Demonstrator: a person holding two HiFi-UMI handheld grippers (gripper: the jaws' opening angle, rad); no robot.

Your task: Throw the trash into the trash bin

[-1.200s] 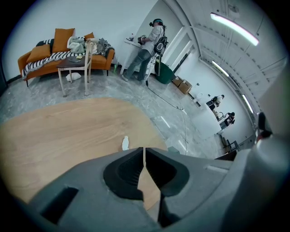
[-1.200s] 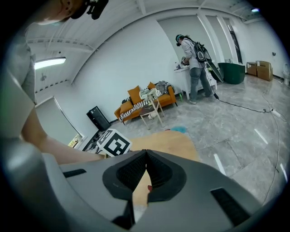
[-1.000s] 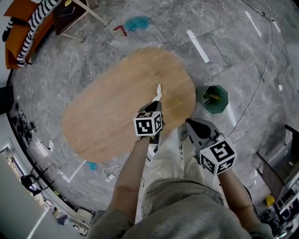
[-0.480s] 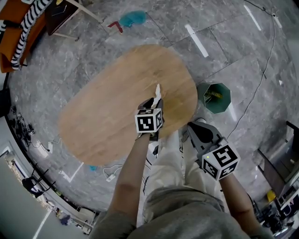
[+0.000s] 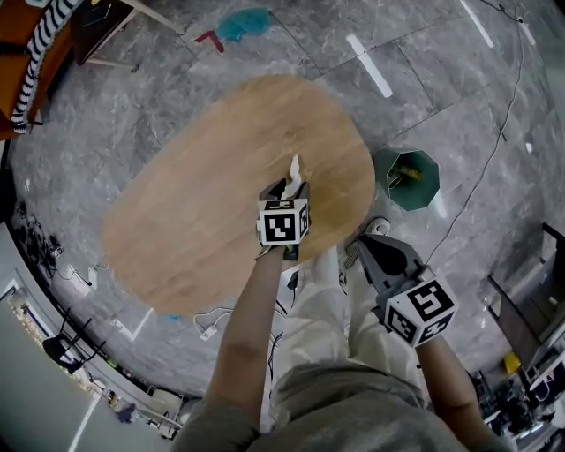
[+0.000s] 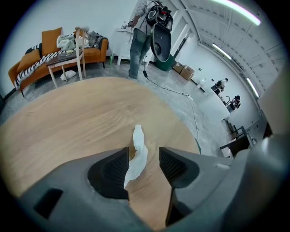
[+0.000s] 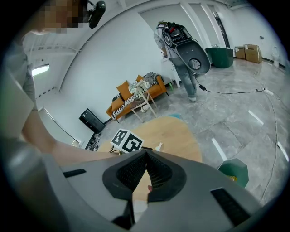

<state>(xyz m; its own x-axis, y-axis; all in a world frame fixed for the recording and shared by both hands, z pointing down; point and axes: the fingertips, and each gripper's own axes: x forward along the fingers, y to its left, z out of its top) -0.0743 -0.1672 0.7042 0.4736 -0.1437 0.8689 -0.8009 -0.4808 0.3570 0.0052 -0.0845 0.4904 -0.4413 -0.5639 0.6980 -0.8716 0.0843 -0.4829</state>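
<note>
A crumpled white tissue [image 6: 137,154] stands between the jaws of my left gripper [image 6: 144,158], just over the oval wooden table [image 6: 81,118]. Those jaws have just been opening. They now stand open, with the tissue leaning on the left pad and a gap to the right pad. In the head view the tissue [image 5: 294,168] sticks out past the left gripper [image 5: 282,190] near the table's right end. My right gripper [image 5: 364,245] hangs off the table's edge, shut, with nothing seen in it. The green trash bin [image 5: 410,181] stands on the floor to the table's right, with some yellow trash inside.
Grey stone floor surrounds the table, with a cable [image 5: 494,132] running past the bin. An orange sofa [image 6: 41,59] and a small side table [image 6: 68,63] stand far off. A person [image 6: 138,41] stands beyond the table. Teal and red items [image 5: 234,26] lie on the floor.
The left gripper has come down closer to the tabletop, with the tissue still at its tip. The right gripper has sunk a little beside the table's edge.
</note>
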